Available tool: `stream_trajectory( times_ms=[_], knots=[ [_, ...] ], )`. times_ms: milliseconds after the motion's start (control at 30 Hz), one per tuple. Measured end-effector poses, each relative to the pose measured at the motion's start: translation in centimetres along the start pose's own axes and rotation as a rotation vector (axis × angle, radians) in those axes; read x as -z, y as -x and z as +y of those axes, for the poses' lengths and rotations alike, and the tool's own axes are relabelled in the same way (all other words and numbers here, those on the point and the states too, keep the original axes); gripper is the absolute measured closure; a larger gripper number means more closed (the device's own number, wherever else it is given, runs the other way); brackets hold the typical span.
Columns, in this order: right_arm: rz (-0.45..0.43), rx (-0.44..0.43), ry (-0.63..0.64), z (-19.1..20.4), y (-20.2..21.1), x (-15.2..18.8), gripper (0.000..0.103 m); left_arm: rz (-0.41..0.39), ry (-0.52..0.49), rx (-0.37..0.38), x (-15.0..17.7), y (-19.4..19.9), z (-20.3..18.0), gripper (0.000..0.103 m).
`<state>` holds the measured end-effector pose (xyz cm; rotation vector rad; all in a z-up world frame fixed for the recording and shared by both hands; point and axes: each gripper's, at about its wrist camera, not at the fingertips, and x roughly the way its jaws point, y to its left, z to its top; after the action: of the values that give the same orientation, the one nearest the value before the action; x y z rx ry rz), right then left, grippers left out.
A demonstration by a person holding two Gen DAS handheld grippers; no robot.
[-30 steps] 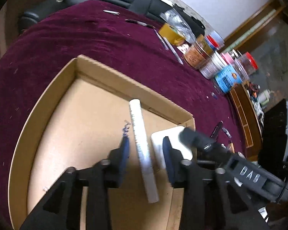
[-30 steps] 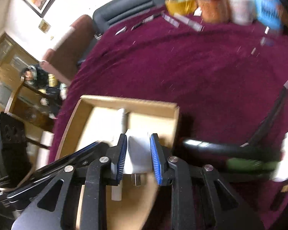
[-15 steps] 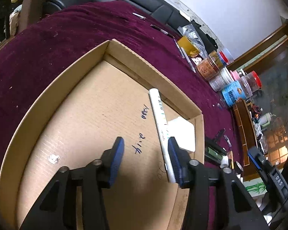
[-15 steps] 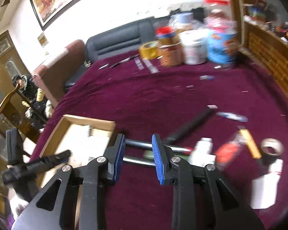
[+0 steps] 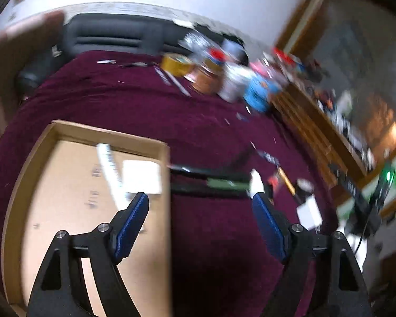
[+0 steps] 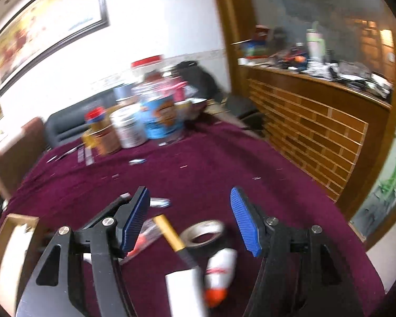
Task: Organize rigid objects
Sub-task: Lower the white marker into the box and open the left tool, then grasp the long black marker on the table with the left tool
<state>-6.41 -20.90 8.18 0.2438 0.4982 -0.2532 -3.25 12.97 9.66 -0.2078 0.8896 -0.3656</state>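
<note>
A: How do your fingers stand?

B: Your left gripper (image 5: 200,206) is opening, nothing between its blue pads. Your right gripper (image 6: 188,211) is opening too, also bare, over loose clutter.

A: And beyond them?

B: Past your left pads, the cardboard tray (image 5: 169,211) holds a white marker (image 5: 109,166) and a flat white block (image 5: 142,175) beside it. Those two look done.

A: What's left for you?

B: Plenty, I'd say. Under your right pads lie a tape roll (image 6: 206,233), a yellow-handled tool (image 6: 171,233) and a white bottle (image 6: 220,266), all on the maroon cloth (image 6: 198,169). Dark long tools (image 5: 211,177) lie just outside the tray.
</note>
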Motion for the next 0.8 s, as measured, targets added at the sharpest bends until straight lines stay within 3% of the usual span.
stream_trajectory(
  times_ms=[167, 200, 333, 400, 500, 567, 633, 700, 767, 800],
  knots=[
    [-0.01, 0.061, -0.06, -3.0, -1.6, 1.4, 0.041, 0.105, -0.085, -0.056, -0.1, -5.0, -3.8, 0.027],
    [0.031, 0.05, -0.082, -3.5, -2.3, 1.3, 0.041, 0.117, -0.097, -0.07, -0.3, -5.7, -4.2, 0.027],
    [0.067, -0.012, -0.112, -3.7, -3.0, 1.3, 0.041, 0.15, -0.154, -0.2, -2.8, -9.9, -4.8, 0.027],
    [0.076, -0.034, -0.106, -3.5, -3.0, 1.5, 0.04, 0.176, -0.145, -0.229, -3.4, -11.8, -4.4, 0.027],
    [0.077, -0.053, -0.084, -3.2, -2.7, 1.7, 0.041, 0.298, -0.101, -0.189, -2.9, -15.0, -3.2, 0.026],
    [0.08, -0.067, -0.081, -3.2, -2.5, 1.9, 0.041, 0.327, -0.164, -0.178, -1.9, -15.9, -4.1, 0.019],
    [0.085, -0.075, -0.084, -3.3, -2.3, 2.0, 0.041, 0.35, -0.261, -0.219, -0.3, -15.9, -5.5, 0.018],
    [0.094, -0.08, -0.089, -3.3, -2.3, 2.2, 0.041, 0.363, -0.282, -0.199, 0.7, -15.4, -6.1, 0.018],
    [0.101, -0.081, -0.093, -3.4, -2.4, 2.3, 0.041, 0.386, -0.286, -0.151, 1.9, -14.3, -6.7, 0.021],
    [0.105, -0.078, -0.096, -3.5, -2.4, 2.4, 0.041, 0.388, -0.286, -0.128, 2.3, -13.8, -6.9, 0.029]
  ],
)
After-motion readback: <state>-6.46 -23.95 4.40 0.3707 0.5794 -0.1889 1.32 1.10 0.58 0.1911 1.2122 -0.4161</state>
